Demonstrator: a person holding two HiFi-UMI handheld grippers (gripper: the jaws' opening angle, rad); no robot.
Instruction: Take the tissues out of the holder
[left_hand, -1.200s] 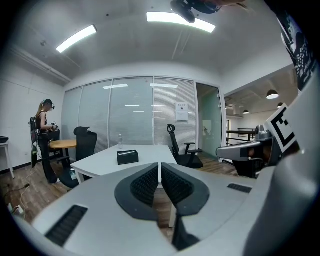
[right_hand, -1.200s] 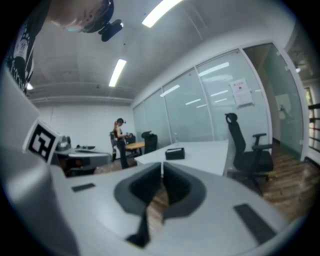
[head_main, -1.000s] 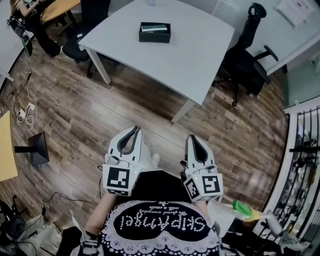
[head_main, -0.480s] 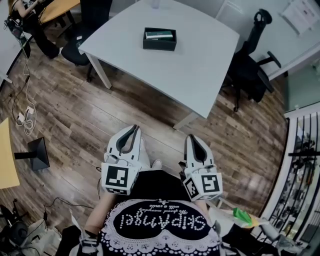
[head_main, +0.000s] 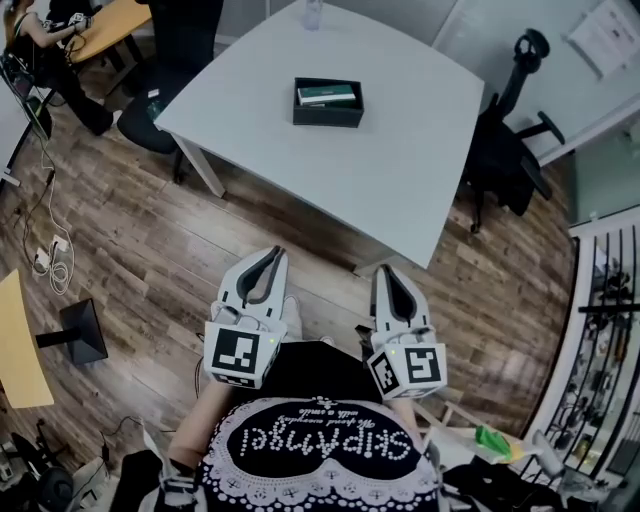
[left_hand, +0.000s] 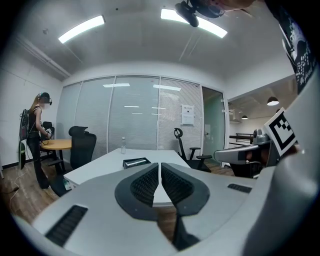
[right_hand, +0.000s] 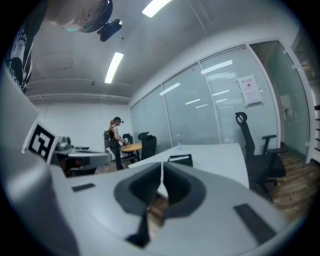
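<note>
A black tissue holder (head_main: 328, 101) with a pack of tissues (head_main: 327, 94) inside sits on the white table (head_main: 400, 150), far ahead of me. It also shows small in the left gripper view as the holder (left_hand: 135, 162) and in the right gripper view as the holder (right_hand: 180, 160). My left gripper (head_main: 272, 256) and right gripper (head_main: 385, 274) are held side by side over the wooden floor, short of the table's near corner. Both are shut with nothing between the jaws, seen too as the left gripper (left_hand: 159, 165) and the right gripper (right_hand: 161, 166).
A black office chair (head_main: 505, 140) stands right of the table, another chair (head_main: 160, 80) at its left. A water bottle (head_main: 312, 12) stands at the table's far edge. A person (left_hand: 36, 135) stands by a round wooden table (head_main: 110, 25) far left. Cables (head_main: 50, 240) lie on the floor.
The table and holder have come nearer and lower in the head view as I walk toward them. Both grippers keep their place before my body, still shut.
</note>
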